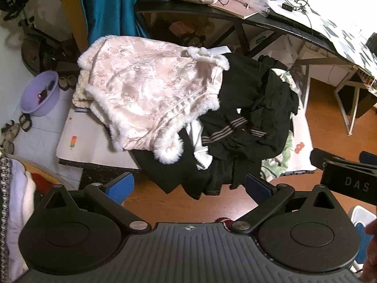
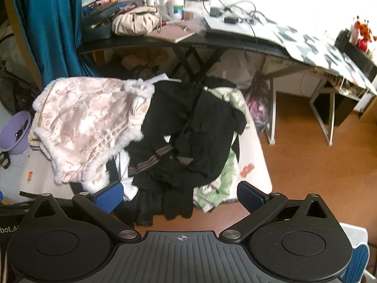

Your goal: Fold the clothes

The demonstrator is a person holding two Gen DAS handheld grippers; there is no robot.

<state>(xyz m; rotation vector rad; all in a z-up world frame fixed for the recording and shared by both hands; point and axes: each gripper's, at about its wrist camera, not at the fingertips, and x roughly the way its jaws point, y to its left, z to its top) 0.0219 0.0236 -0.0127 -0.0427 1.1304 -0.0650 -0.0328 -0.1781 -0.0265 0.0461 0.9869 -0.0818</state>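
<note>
We are holding the left tool (image 1: 189, 186) wide apart with nothing between its blue pads (image 1: 120, 185), hovering over the wooden floor (image 1: 169, 208) just short of the clothes. We are holding the right tool (image 2: 180, 194) equally wide and empty, close to the hanging edge of the pile. The clothes are lying heaped on a low table (image 1: 92, 141) ahead of both tools. A pink jacket (image 1: 150, 94) with white fur trim is resting on top at the left, and a black garment (image 1: 254, 108) with striped cuffs is sprawling beside it, its dark folds drooping over the near edge. A purple basin (image 1: 40, 94) is sitting on the floor at the far left.
</note>
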